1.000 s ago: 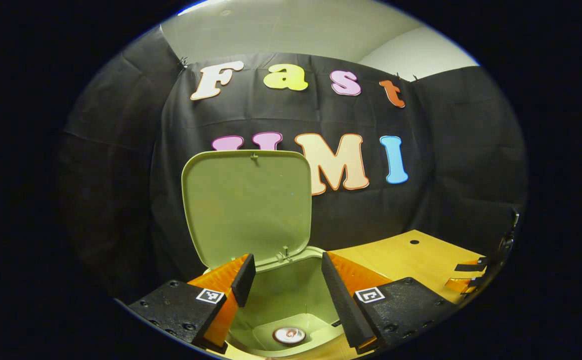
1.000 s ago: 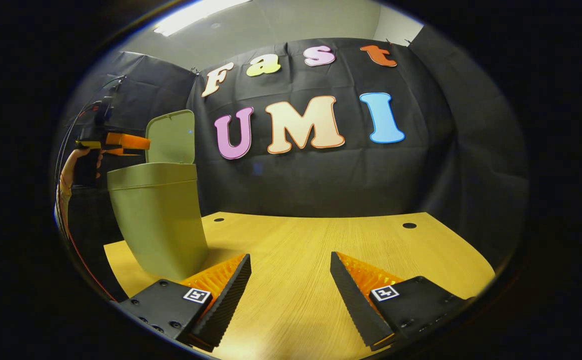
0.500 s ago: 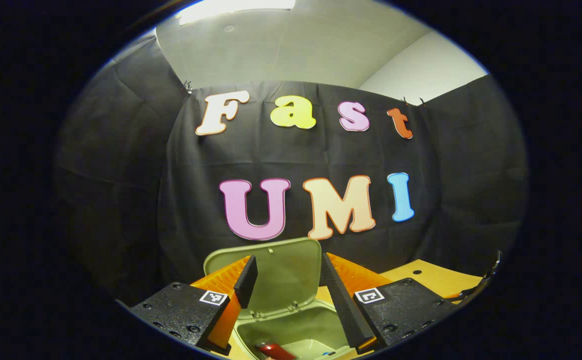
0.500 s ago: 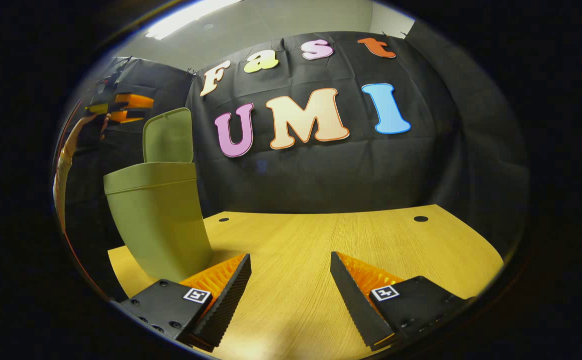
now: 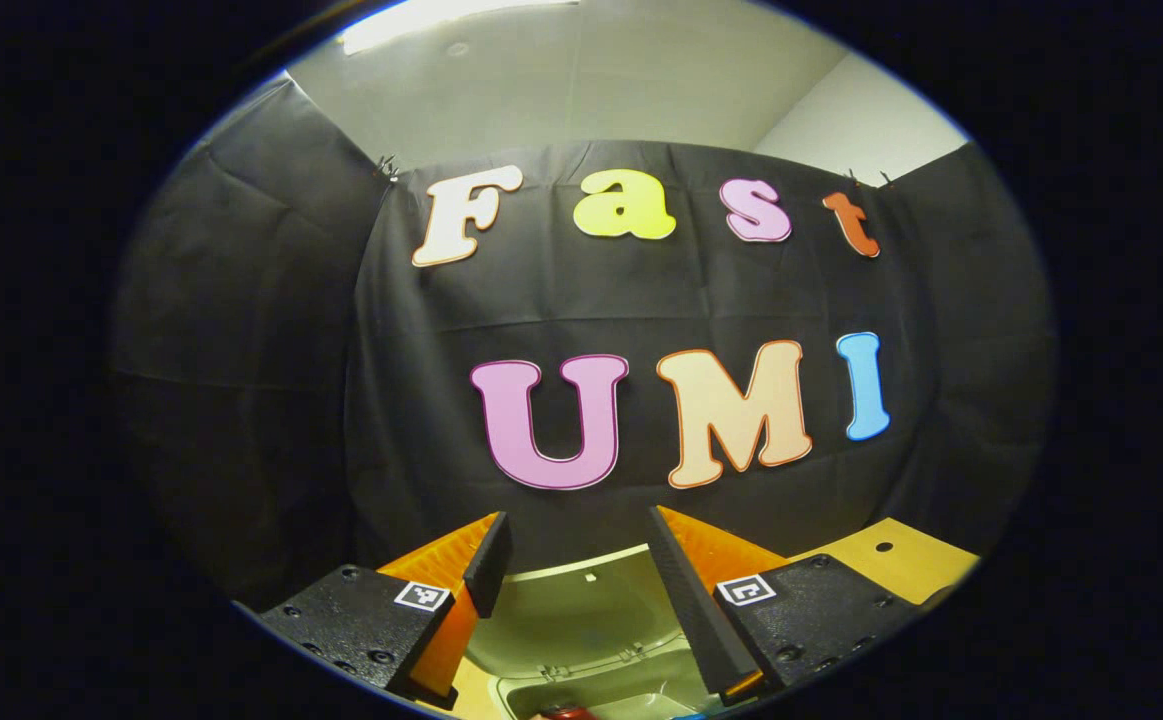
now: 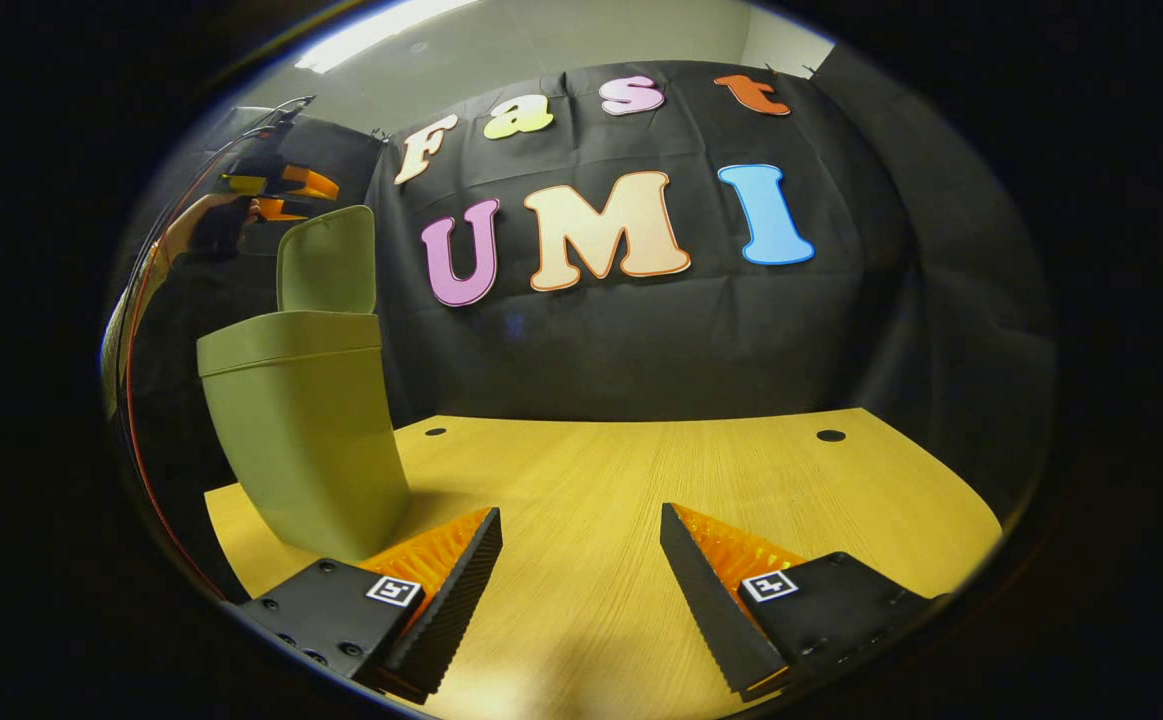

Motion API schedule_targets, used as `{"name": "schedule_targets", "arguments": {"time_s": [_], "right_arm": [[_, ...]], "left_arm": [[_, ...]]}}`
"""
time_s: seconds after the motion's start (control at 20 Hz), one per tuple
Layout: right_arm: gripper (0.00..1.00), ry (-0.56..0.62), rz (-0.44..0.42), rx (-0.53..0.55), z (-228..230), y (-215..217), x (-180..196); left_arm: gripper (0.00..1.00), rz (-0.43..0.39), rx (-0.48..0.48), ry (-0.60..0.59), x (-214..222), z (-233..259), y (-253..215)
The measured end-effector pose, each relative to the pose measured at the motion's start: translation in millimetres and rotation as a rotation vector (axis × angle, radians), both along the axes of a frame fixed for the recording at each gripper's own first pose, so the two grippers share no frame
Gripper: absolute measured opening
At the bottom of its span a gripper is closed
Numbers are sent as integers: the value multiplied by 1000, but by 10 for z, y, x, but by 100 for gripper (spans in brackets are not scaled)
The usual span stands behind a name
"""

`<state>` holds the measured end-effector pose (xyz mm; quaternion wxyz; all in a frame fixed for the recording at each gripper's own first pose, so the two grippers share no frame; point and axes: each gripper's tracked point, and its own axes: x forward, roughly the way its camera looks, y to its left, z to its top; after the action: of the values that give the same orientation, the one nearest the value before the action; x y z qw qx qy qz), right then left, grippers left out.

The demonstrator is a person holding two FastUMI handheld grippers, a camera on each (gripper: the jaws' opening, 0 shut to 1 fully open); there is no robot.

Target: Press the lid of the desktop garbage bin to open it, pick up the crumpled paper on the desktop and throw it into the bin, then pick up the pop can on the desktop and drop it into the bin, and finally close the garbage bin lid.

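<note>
Right gripper view – bin [image 6: 301, 420] exterior, lid [image 6: 326, 262] up.

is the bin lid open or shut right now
Open. In the right gripper view the lid stands upright above the bin rim, and the left gripper hovers just above it.

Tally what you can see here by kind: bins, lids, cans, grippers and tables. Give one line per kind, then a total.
Bins: 1, the green bin
Lids: 1, its raised lid
Cans: 1, a red can inside
Grippers: 2, left gripper, right gripper
Tables: 1, wooden table
Total: 6
</note>
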<state>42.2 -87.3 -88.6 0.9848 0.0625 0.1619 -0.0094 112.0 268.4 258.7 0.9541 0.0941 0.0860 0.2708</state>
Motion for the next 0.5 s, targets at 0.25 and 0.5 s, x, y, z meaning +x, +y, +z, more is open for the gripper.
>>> {"name": "schedule_targets", "arguments": {"time_s": [0.25,0.5], "right_arm": [[100,-3,-10,7,0,-63,8],[100,-2,-18,15,0,-97,-15]], "left_arm": [[83,68,-40,15,30,-142,265],[82,34,-57,-4,-74,-147,75]]}}
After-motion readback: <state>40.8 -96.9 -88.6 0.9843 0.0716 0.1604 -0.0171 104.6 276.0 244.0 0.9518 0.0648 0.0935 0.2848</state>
